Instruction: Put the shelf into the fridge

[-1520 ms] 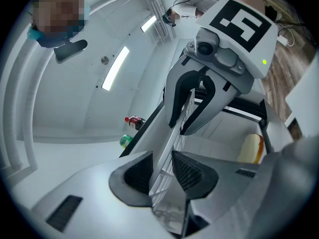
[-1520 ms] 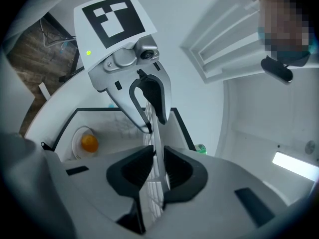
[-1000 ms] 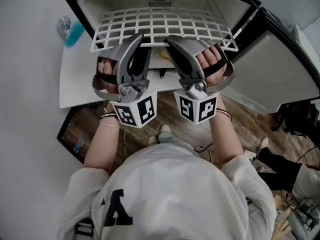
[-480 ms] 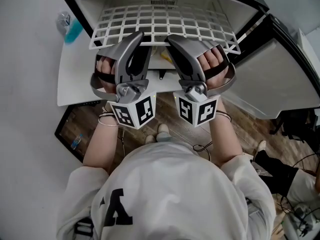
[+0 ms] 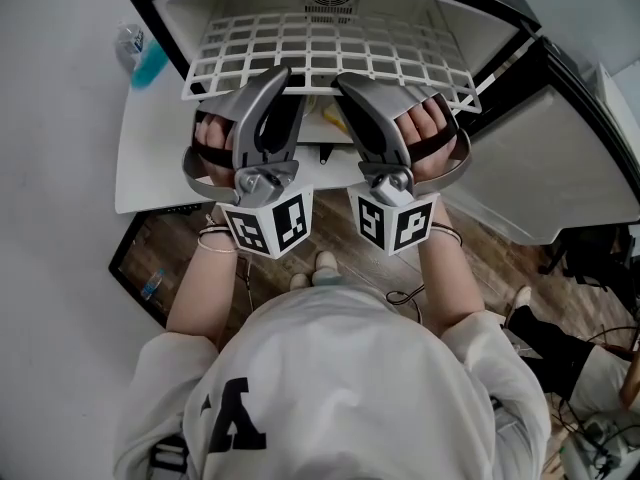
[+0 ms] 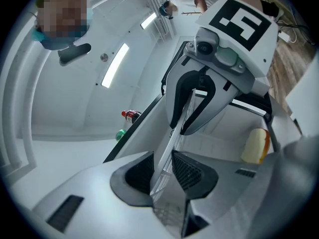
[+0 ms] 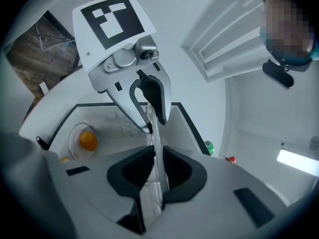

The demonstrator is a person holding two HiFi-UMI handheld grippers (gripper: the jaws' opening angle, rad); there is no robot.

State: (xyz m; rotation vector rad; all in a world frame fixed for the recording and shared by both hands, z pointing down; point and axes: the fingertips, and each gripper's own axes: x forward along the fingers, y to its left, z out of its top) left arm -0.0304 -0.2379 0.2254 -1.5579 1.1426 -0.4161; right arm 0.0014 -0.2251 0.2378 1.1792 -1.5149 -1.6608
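The white wire shelf (image 5: 330,43) lies flat, its far part inside the open fridge (image 5: 160,3) and its front edge sticking out towards me. My left gripper (image 5: 274,76) and my right gripper (image 5: 346,82) sit side by side, each shut on that front edge. In the left gripper view the shelf (image 6: 174,133) runs edge-on between the dark pads of the left gripper (image 6: 162,171), with the right gripper beyond it. The right gripper view shows the shelf (image 7: 154,133) clamped the same way in the right gripper (image 7: 155,172).
The fridge door (image 5: 560,158) hangs open at the right. A teal bottle (image 5: 148,63) stands left of the fridge. Inside lie a yellow item (image 6: 255,146) and an orange in a bowl (image 7: 87,141). A white surface (image 5: 150,168) sits below the opening. A dark screen (image 5: 150,268) lies on the floor.
Hardly anything: both grippers stay shut on the shelf's front edge. The shelf's right front corner sits slightly higher in the view than half a second ago.
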